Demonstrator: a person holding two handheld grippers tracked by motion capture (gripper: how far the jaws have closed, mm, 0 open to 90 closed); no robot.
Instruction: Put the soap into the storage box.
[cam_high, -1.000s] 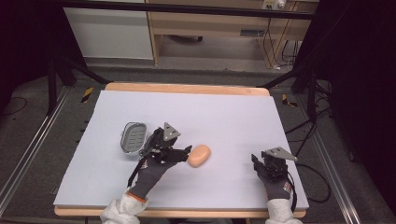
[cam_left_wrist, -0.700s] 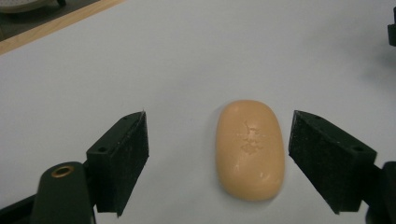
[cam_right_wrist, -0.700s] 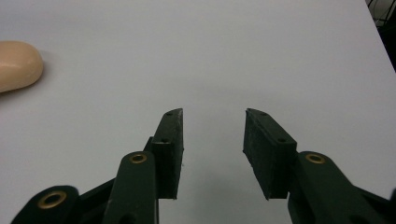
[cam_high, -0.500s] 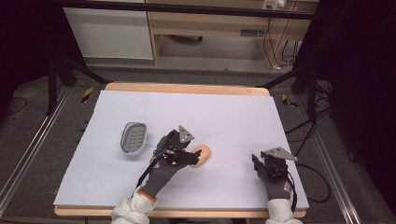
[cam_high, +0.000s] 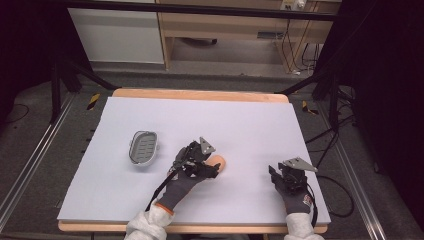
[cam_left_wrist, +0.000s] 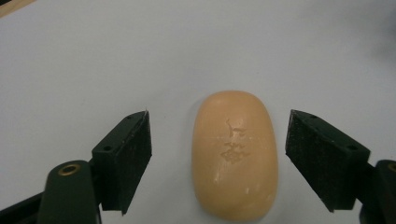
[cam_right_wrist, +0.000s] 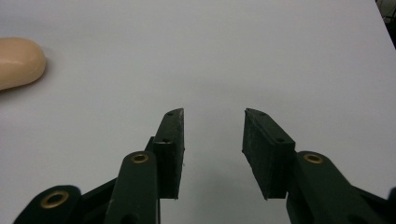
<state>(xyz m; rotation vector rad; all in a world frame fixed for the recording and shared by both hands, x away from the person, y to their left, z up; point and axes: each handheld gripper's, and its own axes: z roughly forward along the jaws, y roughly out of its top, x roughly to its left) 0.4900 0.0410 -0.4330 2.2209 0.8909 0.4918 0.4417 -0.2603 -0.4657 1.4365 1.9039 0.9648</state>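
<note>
A peach oval soap bar lies flat on the white table sheet, right of centre toward the near edge. My left gripper hovers right at it, open. In the left gripper view the soap bar lies lengthwise between the two jaws, with a gap on each side, and the left gripper does not touch it. A grey oval soap dish rests empty to the left. My right gripper sits near the front right, open with nothing between the jaws of the right gripper; the soap bar shows far to its left.
The table has a wooden rim at the far edge. Black frame legs and cables stand on the floor beside it. Bare sheet stretches across the far half.
My left gripper has moved right, away from the soap dish, until its open jaws straddle the soap. The right gripper has stayed put.
</note>
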